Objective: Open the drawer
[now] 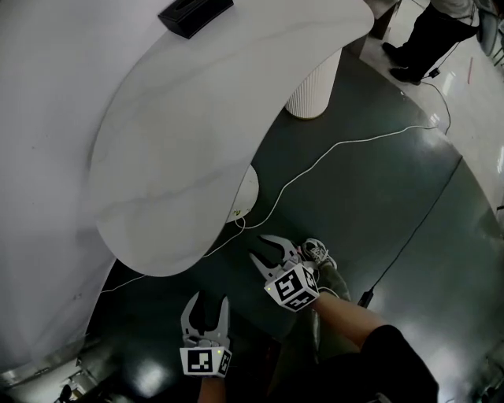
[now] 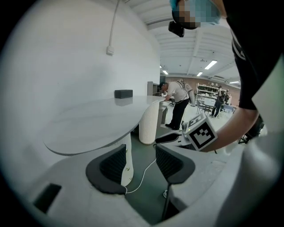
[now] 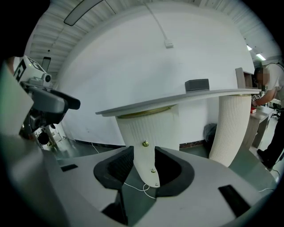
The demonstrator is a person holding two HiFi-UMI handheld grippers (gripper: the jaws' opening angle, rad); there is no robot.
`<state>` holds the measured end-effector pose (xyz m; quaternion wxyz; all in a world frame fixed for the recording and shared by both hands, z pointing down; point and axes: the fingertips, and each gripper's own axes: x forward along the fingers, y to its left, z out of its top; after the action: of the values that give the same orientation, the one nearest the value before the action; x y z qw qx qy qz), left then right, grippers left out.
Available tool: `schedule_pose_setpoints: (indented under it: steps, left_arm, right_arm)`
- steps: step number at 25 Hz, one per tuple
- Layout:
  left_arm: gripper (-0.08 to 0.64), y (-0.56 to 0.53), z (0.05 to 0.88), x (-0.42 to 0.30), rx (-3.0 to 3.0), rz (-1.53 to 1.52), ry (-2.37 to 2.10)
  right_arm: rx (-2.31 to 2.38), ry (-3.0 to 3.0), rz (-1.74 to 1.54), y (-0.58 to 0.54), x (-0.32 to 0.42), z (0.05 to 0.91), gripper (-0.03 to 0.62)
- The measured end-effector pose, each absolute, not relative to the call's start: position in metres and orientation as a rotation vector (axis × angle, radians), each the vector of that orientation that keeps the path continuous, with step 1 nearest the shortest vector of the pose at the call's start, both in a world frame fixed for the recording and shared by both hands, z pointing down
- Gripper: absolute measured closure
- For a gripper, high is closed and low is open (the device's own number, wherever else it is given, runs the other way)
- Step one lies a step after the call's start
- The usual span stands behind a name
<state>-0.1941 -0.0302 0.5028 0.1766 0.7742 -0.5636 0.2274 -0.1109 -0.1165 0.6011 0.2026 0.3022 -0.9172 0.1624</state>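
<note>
A cream ribbed pedestal (image 3: 146, 126) under the white curved tabletop (image 1: 197, 142) has a smooth front panel with a brass knob (image 3: 142, 143) and two smaller knobs below it. In the head view only its lower edge (image 1: 246, 193) shows under the tabletop. My right gripper (image 1: 268, 253) is open, low over the dark floor, a short way from the pedestal and pointing at it; in the right gripper view (image 3: 144, 168) the panel lines up between the jaws without touching. My left gripper (image 1: 205, 311) is open and empty, lower left and further back, also aimed at the pedestal (image 2: 127, 159).
A second ribbed pedestal (image 1: 313, 83) stands farther along the table. A black box (image 1: 195, 12) lies on the tabletop. A white cable (image 1: 331, 153) and a black cable (image 1: 409, 236) run across the floor. A person (image 1: 425, 35) stands at the far right. My shoe (image 1: 317, 253) is by the right gripper.
</note>
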Motion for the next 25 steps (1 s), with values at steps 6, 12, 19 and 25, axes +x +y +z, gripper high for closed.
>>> schedule_pose_setpoints:
  steps: [6, 12, 19, 25]
  left_arm:
    - [0.354, -0.039, 0.55, -0.19, 2.207, 0.676, -1.536]
    - [0.354, -0.035, 0.595, -0.195, 2.203, 0.697, -1.499]
    - [0.354, -0.033, 0.64, -0.208, 2.174, 0.7, -1.486]
    - [0.354, -0.024, 0.666, -0.206, 2.168, 0.697, -1.47]
  right_arm:
    - [0.811, -2.579, 0.388, -0.141, -0.124, 0.657, 0.448]
    - [0.801, -2.618, 0.352, -0.16, -0.153, 0.699, 0.448]
    - [0.815, -2.671, 0.343, -0.191, -0.198, 0.735, 0.448]
    - [0.805, -2.697, 0.307, -0.194, -0.221, 0.757, 0.448]
